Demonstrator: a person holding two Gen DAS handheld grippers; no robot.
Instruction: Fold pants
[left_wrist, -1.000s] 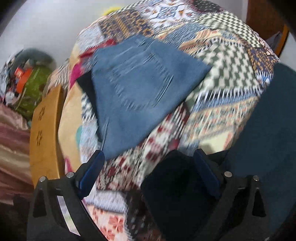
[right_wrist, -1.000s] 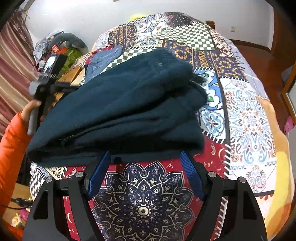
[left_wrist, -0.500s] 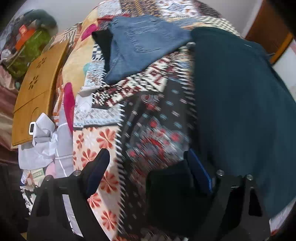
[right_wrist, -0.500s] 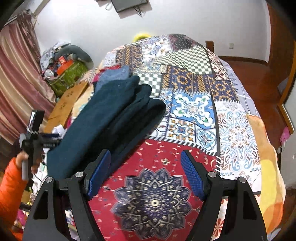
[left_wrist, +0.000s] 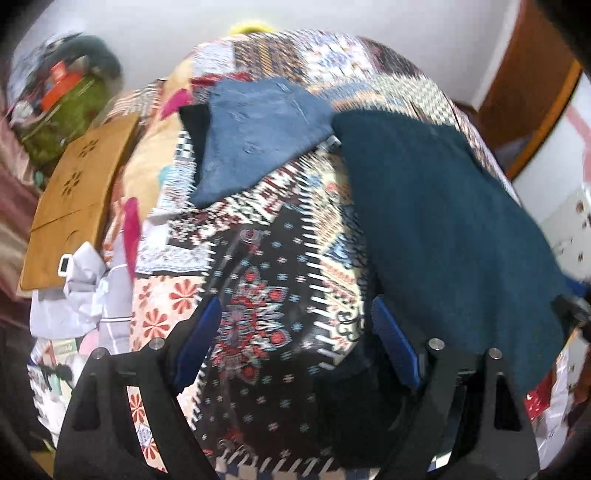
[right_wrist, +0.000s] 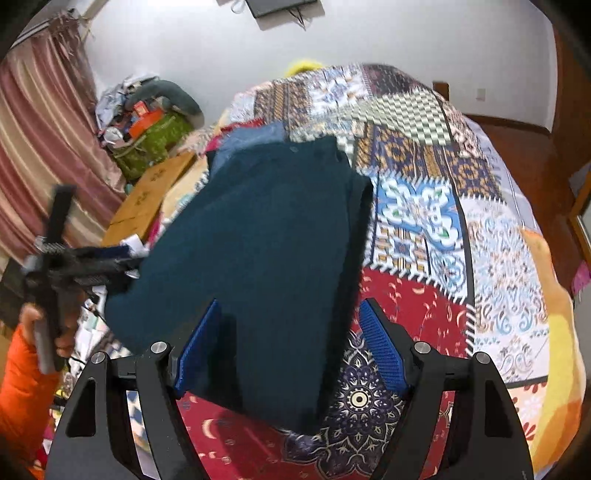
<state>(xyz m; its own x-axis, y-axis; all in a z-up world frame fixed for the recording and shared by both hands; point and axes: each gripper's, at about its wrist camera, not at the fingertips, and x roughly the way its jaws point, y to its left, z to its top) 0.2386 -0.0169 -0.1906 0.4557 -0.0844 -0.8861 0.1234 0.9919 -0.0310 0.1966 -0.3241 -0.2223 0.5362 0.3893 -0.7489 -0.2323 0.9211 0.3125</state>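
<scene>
Dark teal pants lie folded lengthwise into a long flat strip on a bed, running from near its foot toward the headboard end. That tidy strip suggests the long fold is done and a crosswise fold remains. Beyond their far end sits a folded pair of blue jeans, probably set aside as finished. Everything rests on a patchwork quilt covering the bed.

The right tongs hover over the strip's near end, jaws spread and just narrowing, cloth below them but not pinched. The left tongs, seen from their own camera, are also spread wide after closing slightly; a dark fold of fabric lies against their right jaw, though whether it is gripped cannot be told.
</scene>
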